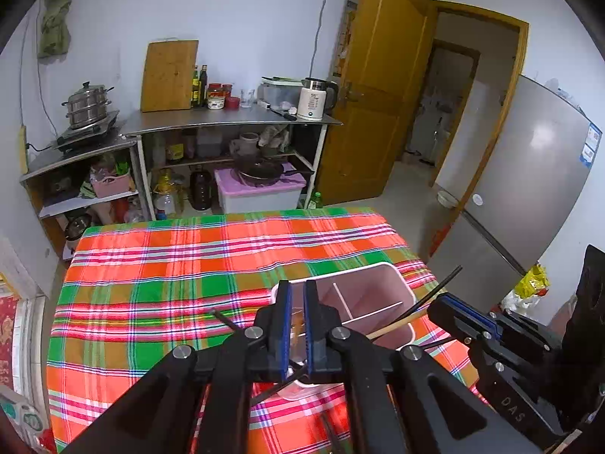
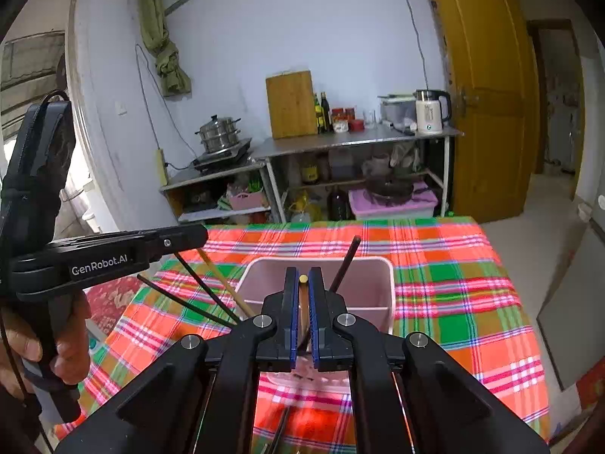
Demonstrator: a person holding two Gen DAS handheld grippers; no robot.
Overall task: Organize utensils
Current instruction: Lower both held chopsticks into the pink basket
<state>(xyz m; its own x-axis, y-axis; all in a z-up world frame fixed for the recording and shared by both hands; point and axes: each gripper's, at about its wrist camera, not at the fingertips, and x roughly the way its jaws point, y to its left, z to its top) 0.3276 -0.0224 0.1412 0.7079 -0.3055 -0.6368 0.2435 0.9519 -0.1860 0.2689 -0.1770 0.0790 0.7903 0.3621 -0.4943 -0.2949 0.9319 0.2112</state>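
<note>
Two hand-held grippers hover above a pink divided utensil holder (image 2: pixel 372 283) on a plaid tablecloth (image 2: pixel 453 295). The right gripper (image 2: pixel 303 291) is closed on chopsticks (image 2: pixel 303 302), one wooden, one dark. The left gripper (image 1: pixel 297 302) grips several chopsticks too, its fingers nearly together.

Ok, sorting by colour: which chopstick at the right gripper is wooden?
The wooden chopstick is pinched midway in the right gripper, seen end-on; the black chopstick slants up right.

"GenRobot.AI" on left gripper (image 2: pixel 189 236); "DAS" on right gripper (image 1: pixel 440 308).
</note>
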